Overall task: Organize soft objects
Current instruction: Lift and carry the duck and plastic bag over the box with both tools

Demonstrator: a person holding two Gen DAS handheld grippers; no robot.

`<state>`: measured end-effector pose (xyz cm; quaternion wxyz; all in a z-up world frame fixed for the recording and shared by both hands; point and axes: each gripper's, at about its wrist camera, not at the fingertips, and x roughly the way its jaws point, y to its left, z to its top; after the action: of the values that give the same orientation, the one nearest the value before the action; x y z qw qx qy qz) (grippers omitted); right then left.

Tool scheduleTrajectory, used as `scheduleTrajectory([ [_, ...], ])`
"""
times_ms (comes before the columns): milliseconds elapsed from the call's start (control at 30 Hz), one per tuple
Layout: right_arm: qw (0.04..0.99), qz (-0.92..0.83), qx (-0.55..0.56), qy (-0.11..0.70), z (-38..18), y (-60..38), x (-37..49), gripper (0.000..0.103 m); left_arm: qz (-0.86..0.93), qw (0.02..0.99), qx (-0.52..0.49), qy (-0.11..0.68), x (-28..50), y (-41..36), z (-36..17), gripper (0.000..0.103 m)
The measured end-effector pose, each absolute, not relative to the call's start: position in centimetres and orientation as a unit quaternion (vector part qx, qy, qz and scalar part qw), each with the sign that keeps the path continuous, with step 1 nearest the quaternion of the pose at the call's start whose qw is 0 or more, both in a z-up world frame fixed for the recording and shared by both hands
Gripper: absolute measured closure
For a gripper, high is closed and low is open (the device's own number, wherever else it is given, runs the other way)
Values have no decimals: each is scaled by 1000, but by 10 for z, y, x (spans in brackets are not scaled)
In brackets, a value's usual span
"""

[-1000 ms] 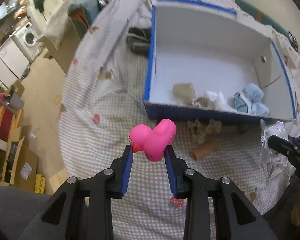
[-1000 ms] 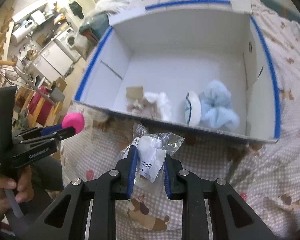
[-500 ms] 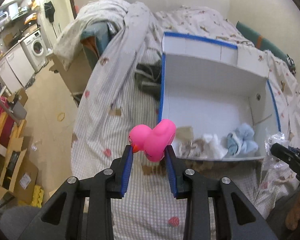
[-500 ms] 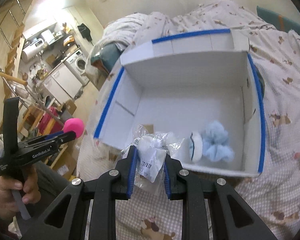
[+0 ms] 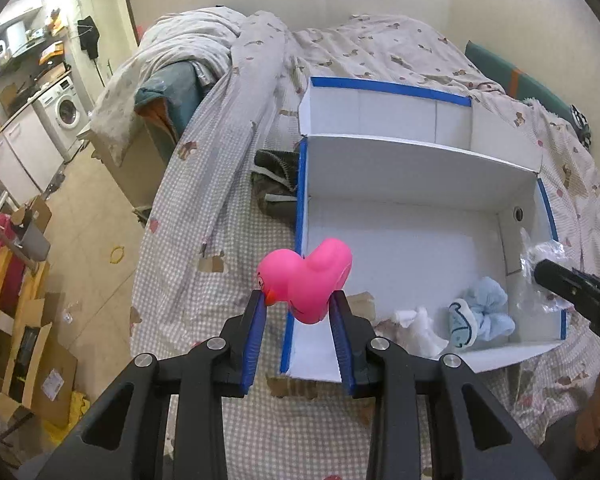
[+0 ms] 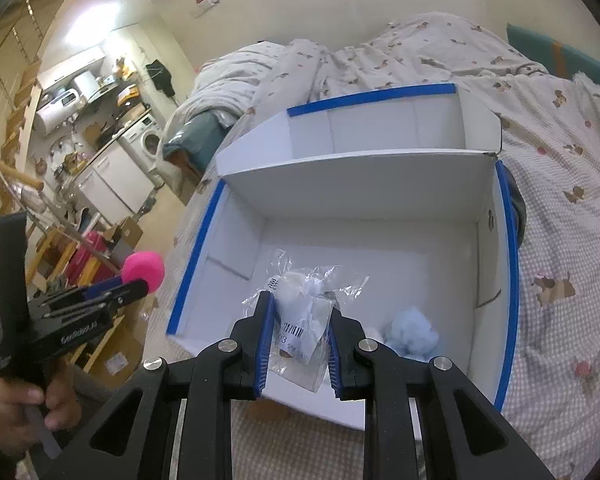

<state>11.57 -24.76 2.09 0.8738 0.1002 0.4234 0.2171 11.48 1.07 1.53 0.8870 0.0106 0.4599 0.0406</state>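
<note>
- The left gripper point(image 5: 298, 310) is clamped on a pink rubber duck point(image 5: 306, 284), which sits between the blue pads with its head toward the left pad, above the near left corner of the white box point(image 5: 400, 168).
- The right gripper point(image 6: 300, 330) is clamped on a clear plastic bag point(image 6: 306, 320) holding something white, over the box's near edge.
- A light blue plush point(image 5: 486, 312) lies inside near the front wall.

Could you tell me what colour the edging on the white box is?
Blue, along the box rim; clearest in the right wrist view.
</note>
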Motion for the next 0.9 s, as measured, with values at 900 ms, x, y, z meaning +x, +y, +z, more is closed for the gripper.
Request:
scheduleTrajectory([
  [900, 836, 173, 124, 506, -61, -256, 166, 77, -13, 870, 21, 493, 170, -32, -62, 74],
])
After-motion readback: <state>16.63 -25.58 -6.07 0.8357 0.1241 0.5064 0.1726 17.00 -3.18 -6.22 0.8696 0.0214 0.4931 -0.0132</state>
